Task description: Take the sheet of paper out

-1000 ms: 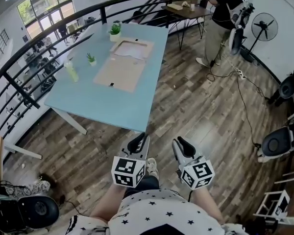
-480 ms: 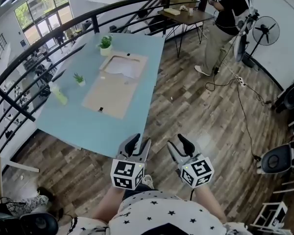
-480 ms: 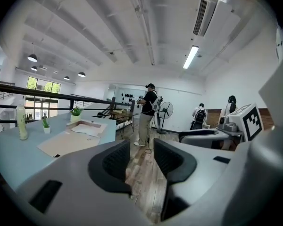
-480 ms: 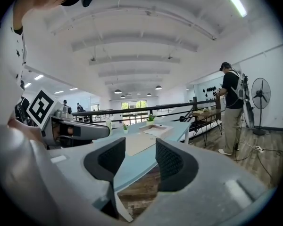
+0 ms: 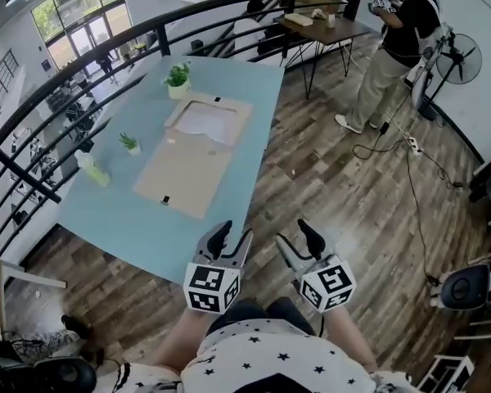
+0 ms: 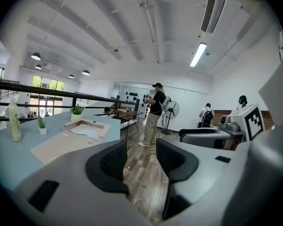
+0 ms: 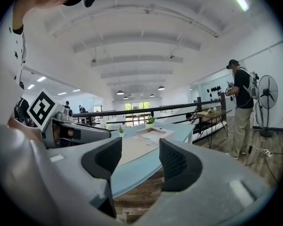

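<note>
In gripper views only, ceiling beams (image 7: 137, 44)

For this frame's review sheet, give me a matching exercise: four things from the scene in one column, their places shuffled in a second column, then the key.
Things:
1. sheet of paper
2. green bottle
3. standing fan
4. larger potted plant

Places:
A. off the table, behind the standing person
B. on the table, just beyond the box's far end
C. inside the open cardboard box
D. on the blue table, near its left edge in the head view

Pairs: 1-C; 2-D; 3-A; 4-B
</note>
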Available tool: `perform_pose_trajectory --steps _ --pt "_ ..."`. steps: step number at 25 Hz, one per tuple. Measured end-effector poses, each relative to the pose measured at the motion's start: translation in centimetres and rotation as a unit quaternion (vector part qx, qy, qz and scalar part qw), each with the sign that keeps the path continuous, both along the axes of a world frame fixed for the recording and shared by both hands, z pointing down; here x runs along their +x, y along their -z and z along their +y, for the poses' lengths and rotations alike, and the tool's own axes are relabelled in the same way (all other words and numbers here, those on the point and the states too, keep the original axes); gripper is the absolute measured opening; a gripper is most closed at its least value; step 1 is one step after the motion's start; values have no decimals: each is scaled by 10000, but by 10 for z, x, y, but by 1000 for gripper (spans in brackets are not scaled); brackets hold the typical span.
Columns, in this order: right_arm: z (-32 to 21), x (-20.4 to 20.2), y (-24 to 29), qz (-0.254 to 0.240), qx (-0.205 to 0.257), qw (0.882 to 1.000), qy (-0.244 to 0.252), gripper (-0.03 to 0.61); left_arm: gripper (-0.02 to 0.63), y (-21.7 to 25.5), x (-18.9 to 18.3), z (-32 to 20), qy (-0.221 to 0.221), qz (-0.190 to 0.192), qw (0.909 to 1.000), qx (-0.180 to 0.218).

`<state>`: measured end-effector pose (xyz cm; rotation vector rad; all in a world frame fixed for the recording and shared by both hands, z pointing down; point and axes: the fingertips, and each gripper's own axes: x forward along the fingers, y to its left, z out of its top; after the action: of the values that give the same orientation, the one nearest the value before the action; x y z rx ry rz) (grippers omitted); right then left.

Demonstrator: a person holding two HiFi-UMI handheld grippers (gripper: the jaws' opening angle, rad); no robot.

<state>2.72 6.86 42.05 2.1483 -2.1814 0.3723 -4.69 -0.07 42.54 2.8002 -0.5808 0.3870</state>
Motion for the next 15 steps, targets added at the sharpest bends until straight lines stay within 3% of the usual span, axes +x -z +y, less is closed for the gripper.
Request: perform_pose_trajectory --steps 8,15 --pt "-61 52 -7 81 24 9981 603 232 186 -1 49 -63 618 61 9981 28" --pt "-129 113 -2 137 31 9911 1326 232 186 -4 94 -121 1402 39 9901 4"
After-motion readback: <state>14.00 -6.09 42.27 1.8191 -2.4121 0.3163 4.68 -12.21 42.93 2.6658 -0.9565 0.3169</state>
